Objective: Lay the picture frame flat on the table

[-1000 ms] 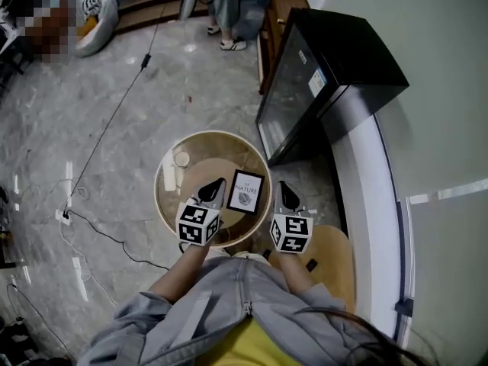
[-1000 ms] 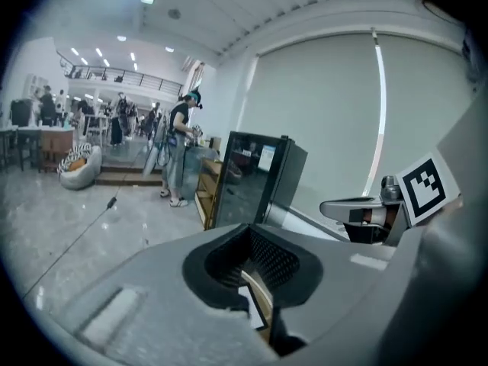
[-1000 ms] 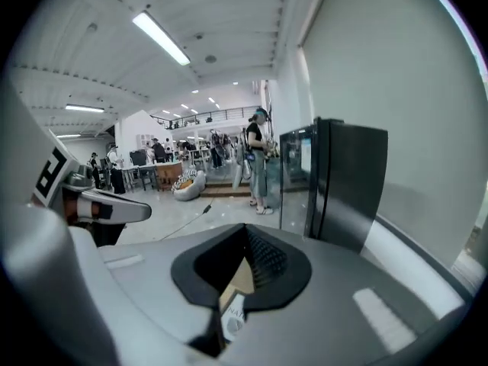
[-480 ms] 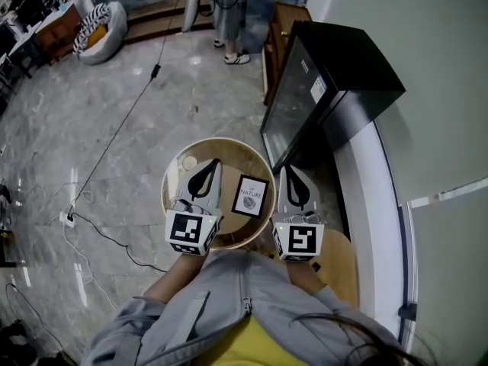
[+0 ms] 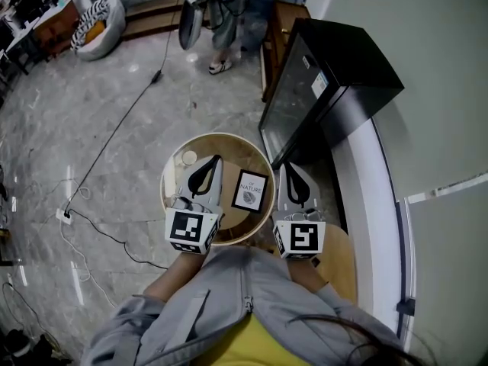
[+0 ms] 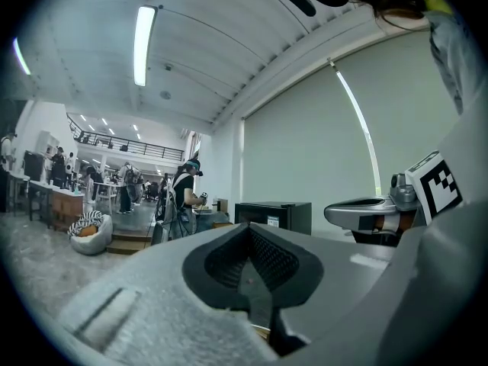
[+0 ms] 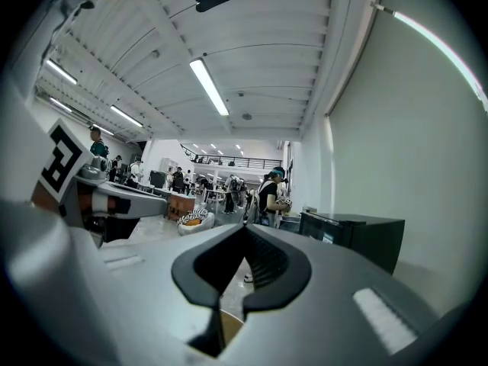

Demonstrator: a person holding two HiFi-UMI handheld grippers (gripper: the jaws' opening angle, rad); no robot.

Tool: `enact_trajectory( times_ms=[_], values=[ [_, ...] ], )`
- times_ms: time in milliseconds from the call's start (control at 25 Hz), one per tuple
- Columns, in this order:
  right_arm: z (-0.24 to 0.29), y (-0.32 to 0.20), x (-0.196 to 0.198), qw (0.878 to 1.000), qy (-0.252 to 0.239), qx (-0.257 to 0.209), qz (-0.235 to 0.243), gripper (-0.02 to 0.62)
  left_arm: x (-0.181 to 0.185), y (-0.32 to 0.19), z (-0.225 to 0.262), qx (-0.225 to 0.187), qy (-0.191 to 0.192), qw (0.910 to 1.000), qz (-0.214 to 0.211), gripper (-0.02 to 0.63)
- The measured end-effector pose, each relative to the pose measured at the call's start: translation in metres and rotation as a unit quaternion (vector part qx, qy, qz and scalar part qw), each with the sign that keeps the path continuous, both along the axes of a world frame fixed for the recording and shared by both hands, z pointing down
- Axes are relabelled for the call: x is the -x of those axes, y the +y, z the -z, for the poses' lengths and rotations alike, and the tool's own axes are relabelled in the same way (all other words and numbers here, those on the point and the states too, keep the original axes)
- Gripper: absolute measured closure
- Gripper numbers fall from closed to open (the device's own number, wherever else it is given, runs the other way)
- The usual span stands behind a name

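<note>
The frame [image 5: 251, 191] sits on the round desk [image 5: 226, 135], right of its middle, with its printed face towards the head camera. I cannot tell whether it lies flat or leans on a stand. Nothing touches it.

The left tool [image 5: 212, 165] is just beside the frame's left edge and the right tool [image 5: 288, 171] just beside its right edge, so the frame lies between them. Both point away from the person, roughly parallel. The left tool is over the desk top. The right one is over the desk's right rim, near the black cabinet [image 5: 335, 75].

In its own view the left tool [image 6: 250, 258] has its jaws pressed together with nothing between them. The right tool [image 7: 242, 242] likewise has its jaws together and holds nothing. Both of these views look out level across the room, not down at the desk.

The forearms, in grey sleeves [image 5: 191, 296], reach forward from the body, each hand behind its marker cube [image 5: 189, 231].

A small round thing [image 5: 188, 158] rests at the desk's far left, well apart from the frame.
</note>
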State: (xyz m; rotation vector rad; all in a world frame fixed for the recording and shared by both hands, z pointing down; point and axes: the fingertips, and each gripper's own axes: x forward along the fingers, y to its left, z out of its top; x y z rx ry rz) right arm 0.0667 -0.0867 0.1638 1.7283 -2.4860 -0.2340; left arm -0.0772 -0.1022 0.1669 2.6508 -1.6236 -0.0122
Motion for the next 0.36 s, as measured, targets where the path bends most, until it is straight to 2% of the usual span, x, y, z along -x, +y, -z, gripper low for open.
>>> enact_trajectory(
  times_ms=[360],
  values=[
    [-0.016, 0.001, 0.018, 1.000, -0.009, 0.011, -0.006, 0.595, 0.015, 0.000, -0.016, -0.003, 0.002, 0.9999, -0.016, 0.603]
  ],
)
